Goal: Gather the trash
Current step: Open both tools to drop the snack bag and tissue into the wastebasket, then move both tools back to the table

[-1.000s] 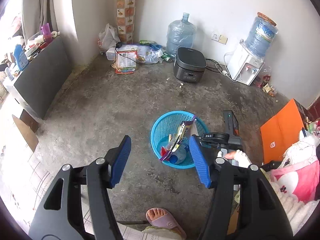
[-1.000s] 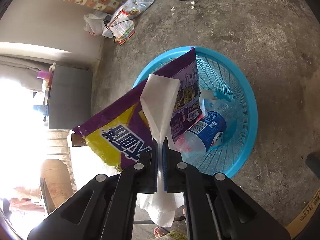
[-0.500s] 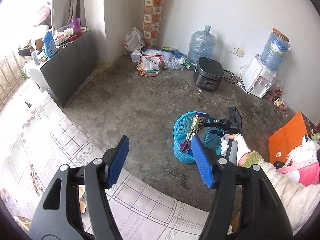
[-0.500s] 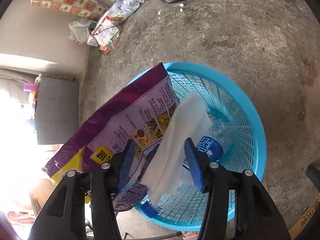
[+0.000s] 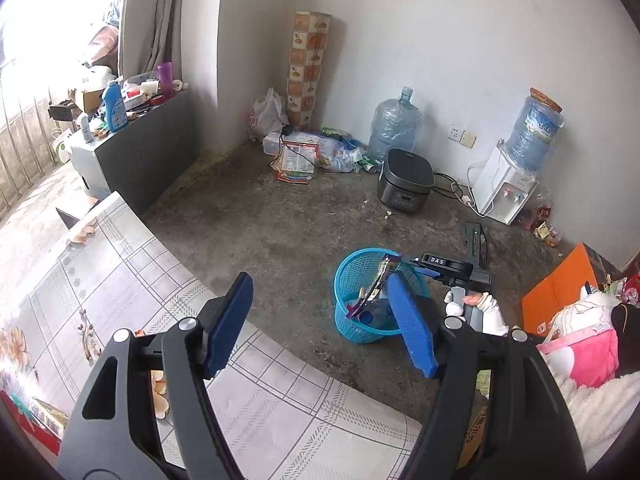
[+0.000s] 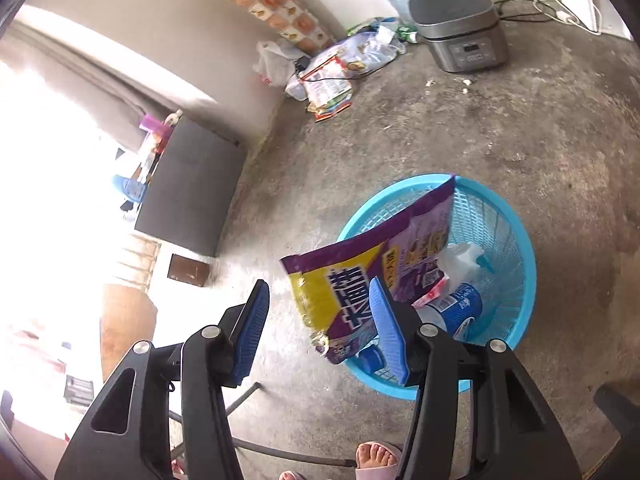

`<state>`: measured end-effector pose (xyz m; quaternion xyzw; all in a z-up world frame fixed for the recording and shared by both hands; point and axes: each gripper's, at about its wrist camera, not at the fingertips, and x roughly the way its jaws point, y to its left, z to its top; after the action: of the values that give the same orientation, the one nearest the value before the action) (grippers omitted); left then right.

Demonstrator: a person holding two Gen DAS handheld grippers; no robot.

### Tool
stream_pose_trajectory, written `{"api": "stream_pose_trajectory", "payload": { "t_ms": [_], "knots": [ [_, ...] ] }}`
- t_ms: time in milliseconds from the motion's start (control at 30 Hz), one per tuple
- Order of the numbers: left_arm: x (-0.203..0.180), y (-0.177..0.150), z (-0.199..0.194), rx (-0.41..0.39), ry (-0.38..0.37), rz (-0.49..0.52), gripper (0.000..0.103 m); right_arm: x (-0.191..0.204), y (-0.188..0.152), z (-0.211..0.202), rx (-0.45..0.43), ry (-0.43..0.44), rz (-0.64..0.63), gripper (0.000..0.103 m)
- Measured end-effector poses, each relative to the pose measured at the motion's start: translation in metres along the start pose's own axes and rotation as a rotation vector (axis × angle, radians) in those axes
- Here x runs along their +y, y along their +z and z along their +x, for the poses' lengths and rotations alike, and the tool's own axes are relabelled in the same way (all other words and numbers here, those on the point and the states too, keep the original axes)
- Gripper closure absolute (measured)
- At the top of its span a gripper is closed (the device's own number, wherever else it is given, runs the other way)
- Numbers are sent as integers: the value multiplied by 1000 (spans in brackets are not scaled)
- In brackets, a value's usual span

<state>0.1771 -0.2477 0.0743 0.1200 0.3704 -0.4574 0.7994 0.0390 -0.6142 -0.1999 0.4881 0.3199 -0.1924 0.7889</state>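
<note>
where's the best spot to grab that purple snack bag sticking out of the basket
Grip the purple snack bag by its upper edge, which juts past the blue basket's rim. Come from above with a finger on each flat face: it stands on edge, leaning out, so that free flat part is probably the easiest to pinch.

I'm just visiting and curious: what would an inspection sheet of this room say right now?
Surface: bare grey concrete floor, stained.
Job's things: round blue plastic mesh basket holds a purple snack bag, white tissue and blue-labelled plastic bottle.
Clutter: packets and bags in the corner.
Grippers: left gripper opening, empty; right gripper open, empty.
Cables: white cord by the black cooker.
Surroundings: water dispenser, checked tablecloth.
</note>
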Motion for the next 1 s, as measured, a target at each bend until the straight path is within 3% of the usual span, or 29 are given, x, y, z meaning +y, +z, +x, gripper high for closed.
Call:
{"api": "stream_pose_trajectory", "payload": {
  "t_ms": [133, 233, 333, 367, 467, 733, 833, 933, 1000],
  "knots": [
    [8, -11, -12, -2, 9, -19, 36, 34, -12, 34, 105, -109, -118, 48],
    [16, -16, -15, 3, 22, -41, 36, 34, -11, 68, 155, -208, -83, 49],
    [26, -20, -15, 13, 43, -59, 36, 18, -4, 94, 160, -238, 11, 71],
    [30, -21, -15, 15, 48, -63, 36, 13, -3, 103, 157, -240, 45, 85],
    [38, -21, -12, 22, 63, -70, 36, -4, 3, 123, 142, -243, 139, 97],
    [38, -16, 1, 40, 79, -60, 36, -59, 15, 158, 124, -326, 321, 99],
    [34, -16, 3, 45, 81, -47, 36, -72, 22, 164, 122, -297, 350, 98],
    [31, -17, -1, 41, 83, -44, 36, -66, 29, 172, 170, -199, 309, 87],
    [30, -17, -4, 33, 86, -46, 36, -58, 30, 168, 183, -158, 284, 74]
  ]
}}
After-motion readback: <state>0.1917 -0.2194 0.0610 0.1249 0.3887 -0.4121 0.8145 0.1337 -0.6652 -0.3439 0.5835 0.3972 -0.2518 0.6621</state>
